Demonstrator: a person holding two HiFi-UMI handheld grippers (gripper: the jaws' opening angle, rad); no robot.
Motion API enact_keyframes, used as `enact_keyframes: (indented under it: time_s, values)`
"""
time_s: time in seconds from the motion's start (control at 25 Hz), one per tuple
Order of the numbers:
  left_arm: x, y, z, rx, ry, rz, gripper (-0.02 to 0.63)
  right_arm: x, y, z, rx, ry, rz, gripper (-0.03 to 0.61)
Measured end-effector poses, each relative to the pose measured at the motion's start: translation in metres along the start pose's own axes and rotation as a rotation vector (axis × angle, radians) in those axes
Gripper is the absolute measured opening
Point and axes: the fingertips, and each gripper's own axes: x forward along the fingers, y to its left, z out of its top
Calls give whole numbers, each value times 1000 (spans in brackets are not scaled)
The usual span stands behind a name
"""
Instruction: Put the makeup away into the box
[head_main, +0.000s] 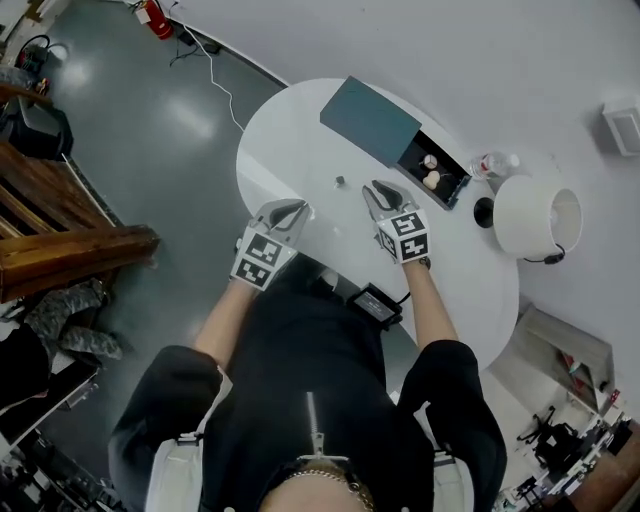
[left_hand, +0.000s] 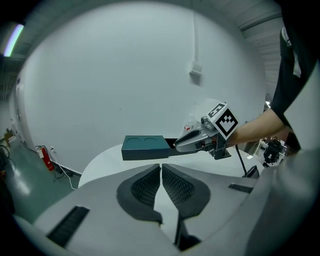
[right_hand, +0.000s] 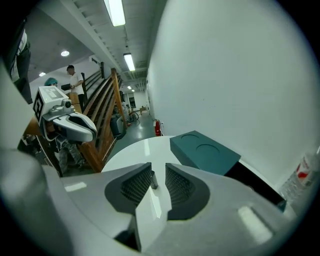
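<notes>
Round white table (head_main: 290, 120) filled the head view, grey floor beyond it. Small dark makeup piece (head_main: 340, 181) sat on bare tabletop, apart from both grippers. It lay between them and a bit farther out, w/ the teal box (head_main: 370, 118) beyond it, tray pulled out to the right. Right gripper (head_main: 380, 188) looked the nearer one: its own view framed the piece (right_hand: 154, 180) in the gap between its parted jaws, ahead of the tips, untouched. Piece seemed to stand upright, long axis vertical — too small to be sure. Left gripper (head_main: 297, 208) had its jaws pressed together on nothing. Next reach prob. a short push straight fwd by the right gripper — then close.
</notes>
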Motion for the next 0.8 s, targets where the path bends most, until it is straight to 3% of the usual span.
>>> enact_keyframes:
  time_s: [0.48,0.8]
  values:
    - [-24,31,-28,-95,17,107,21,66,29,-23,-116,170,104,129]
    - [-32,47,-38,-133,25,145,21,92,30,-39,-138,266,95,140]
